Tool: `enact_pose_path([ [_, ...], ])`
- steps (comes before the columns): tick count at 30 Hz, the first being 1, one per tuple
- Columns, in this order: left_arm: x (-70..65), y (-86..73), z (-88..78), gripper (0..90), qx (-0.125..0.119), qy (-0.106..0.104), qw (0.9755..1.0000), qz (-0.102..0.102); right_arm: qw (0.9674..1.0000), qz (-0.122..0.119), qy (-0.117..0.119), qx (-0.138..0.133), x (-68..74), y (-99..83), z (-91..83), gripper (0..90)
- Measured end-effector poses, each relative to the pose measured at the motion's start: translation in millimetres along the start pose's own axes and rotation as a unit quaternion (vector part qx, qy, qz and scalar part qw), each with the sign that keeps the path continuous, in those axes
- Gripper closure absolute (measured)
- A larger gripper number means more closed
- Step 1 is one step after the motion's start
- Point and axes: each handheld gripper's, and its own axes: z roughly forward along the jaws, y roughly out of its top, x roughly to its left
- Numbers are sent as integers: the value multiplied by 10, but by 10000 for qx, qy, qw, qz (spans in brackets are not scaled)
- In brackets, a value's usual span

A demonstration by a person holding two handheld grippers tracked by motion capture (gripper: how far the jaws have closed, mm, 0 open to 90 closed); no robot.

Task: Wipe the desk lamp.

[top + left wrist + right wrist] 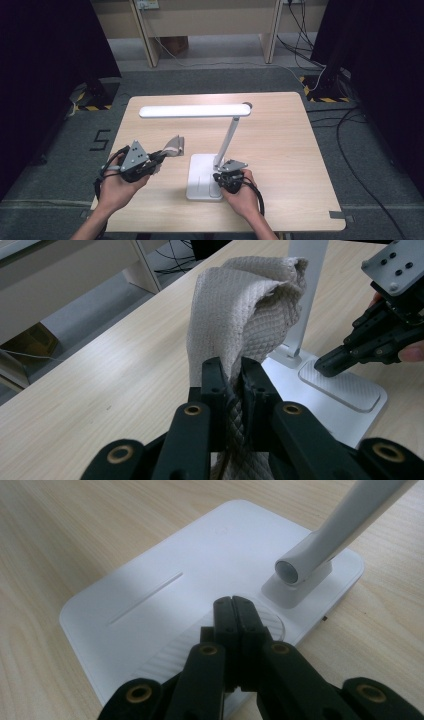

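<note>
We work on a pale wooden table (280, 150), where the white desk lamp (200, 111) stands between our hands. Our right gripper (233, 602), jaws together, rests on its base; our left gripper (232, 377) clamps the beige waffle-weave cloth (245, 305), raised just left of the lamp.

Left hand-held gripper (234, 385) clamped on beige waffle cloth (245, 310), w/ right hand-held gripper (327, 365) tip-down on lamp base (370, 407).

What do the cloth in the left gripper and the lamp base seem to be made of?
Cloth: beige woven fabric, matte, with a waffle-like textured weave; probably cotton or microfibre. Lamp base: smooth white material with a soft sheen, likely moulded plastic, with a ribbed pad set into it.
</note>
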Motion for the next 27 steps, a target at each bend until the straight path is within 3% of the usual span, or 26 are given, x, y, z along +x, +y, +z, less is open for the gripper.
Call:
enact_pose_path([
  [27,383,192,-261,819,-321,598,9977,-77,10000,-40,-11,25,16,2,4,900],
])
